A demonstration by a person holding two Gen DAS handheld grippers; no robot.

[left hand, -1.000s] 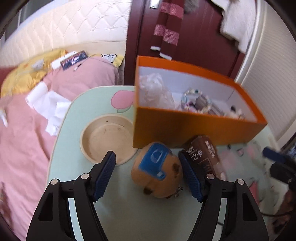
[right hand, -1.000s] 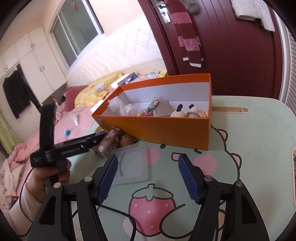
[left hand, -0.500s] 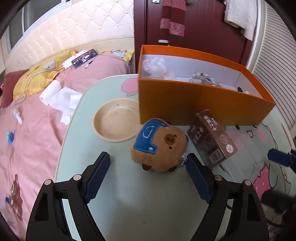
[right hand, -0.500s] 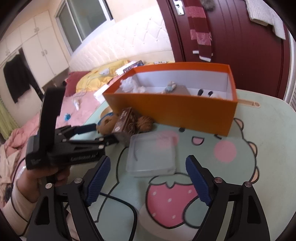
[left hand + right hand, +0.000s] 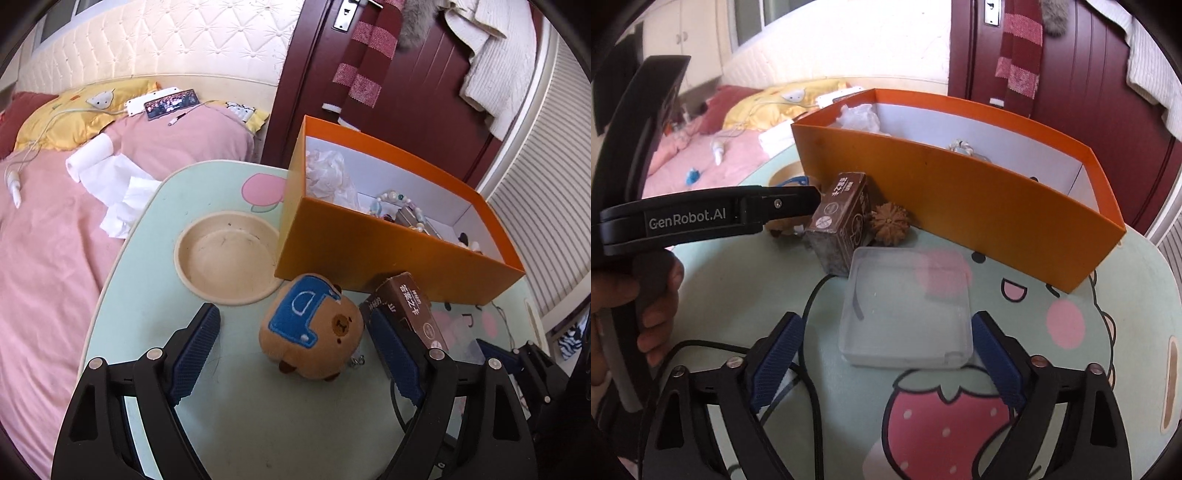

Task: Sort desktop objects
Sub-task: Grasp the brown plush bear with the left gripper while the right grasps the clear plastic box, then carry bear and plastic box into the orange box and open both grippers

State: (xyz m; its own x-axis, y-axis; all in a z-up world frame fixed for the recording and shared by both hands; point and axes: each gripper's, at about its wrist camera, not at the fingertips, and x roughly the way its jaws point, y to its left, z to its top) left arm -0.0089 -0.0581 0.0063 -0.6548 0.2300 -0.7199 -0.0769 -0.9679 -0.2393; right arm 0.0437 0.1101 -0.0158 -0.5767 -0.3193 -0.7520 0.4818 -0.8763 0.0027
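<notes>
Approach looks like the step in hand: the left gripper (image 5: pixel 291 350) stands wide open and empty with the plush bear (image 5: pixel 310 328) between its pads untouched, a brown carton (image 5: pixel 410 314) beside its right pad, while the right gripper (image 5: pixel 886 354), its jaws opening, frames the near edge of a clear plastic box (image 5: pixel 908 306) without gripping it. Next, I judge, each must ease forward, close, then lift toward the orange box (image 5: pixel 388 254) just beyond. All sits on a pale green cartoon-printed table (image 5: pixel 258 424), a pink bed (image 5: pixel 48 240) left, a dark red door (image 5: pixel 1082 66) behind.
</notes>
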